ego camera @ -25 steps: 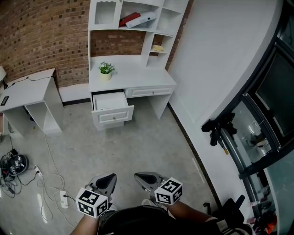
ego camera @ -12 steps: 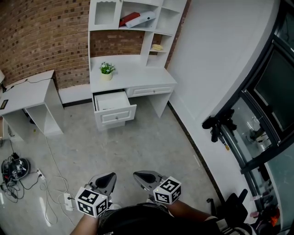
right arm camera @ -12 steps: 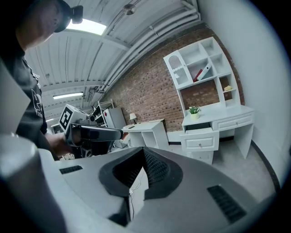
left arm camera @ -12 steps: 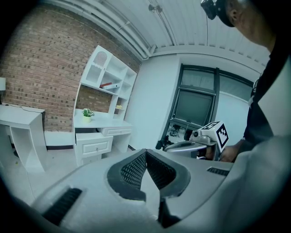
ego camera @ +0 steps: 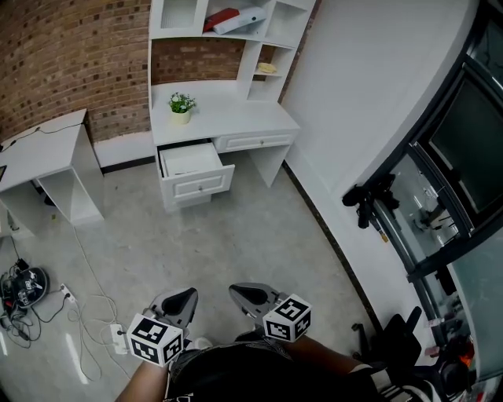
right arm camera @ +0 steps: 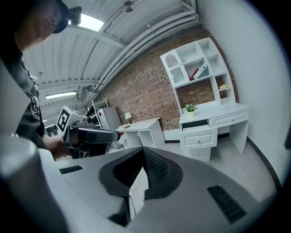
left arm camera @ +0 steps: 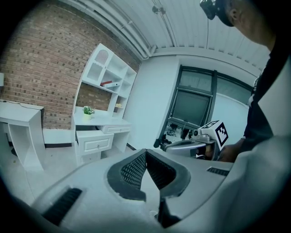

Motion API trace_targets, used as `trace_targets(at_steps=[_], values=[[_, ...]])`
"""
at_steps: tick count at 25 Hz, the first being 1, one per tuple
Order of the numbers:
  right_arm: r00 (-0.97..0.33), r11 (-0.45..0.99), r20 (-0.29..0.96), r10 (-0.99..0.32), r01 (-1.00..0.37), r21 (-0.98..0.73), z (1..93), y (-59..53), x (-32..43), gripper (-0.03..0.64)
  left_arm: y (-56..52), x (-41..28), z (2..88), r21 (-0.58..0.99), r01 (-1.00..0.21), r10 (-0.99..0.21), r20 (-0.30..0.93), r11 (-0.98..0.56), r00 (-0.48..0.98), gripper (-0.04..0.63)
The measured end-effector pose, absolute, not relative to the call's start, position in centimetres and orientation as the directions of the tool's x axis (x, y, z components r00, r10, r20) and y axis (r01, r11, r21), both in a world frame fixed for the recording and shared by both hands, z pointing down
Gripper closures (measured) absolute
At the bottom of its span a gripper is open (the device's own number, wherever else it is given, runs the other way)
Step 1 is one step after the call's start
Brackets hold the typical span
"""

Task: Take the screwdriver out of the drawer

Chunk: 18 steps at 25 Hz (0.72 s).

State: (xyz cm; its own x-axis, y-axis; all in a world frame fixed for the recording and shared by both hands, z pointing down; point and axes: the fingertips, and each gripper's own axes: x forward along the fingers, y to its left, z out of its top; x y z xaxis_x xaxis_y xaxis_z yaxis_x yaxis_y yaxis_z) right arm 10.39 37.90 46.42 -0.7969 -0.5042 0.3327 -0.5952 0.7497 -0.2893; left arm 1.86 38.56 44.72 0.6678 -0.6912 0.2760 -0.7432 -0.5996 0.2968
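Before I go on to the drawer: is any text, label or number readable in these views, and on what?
No text can be read in any view.
Marker cubes on the left gripper and right gripper: black-and-white square patterns, no letters.
Red and white binders on the shelf: spines too small to read.

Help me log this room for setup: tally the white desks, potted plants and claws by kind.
White desks: 2, hutch desk, side desk
Potted plants: 1
Claws: 2, left claw, right claw
Total: 5
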Motion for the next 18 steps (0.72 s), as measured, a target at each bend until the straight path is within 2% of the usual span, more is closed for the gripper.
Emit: trace_targets(at_steps=[18], values=[[-0.797, 0.757, 0.364, -0.481, -0.587, -0.285, 46.8, 37.2, 6.1, 0.611, 38.5, -3.2, 46.0, 0.345, -0.758, -0.716, 0.268, -0.554, 0.645, 0.577]])
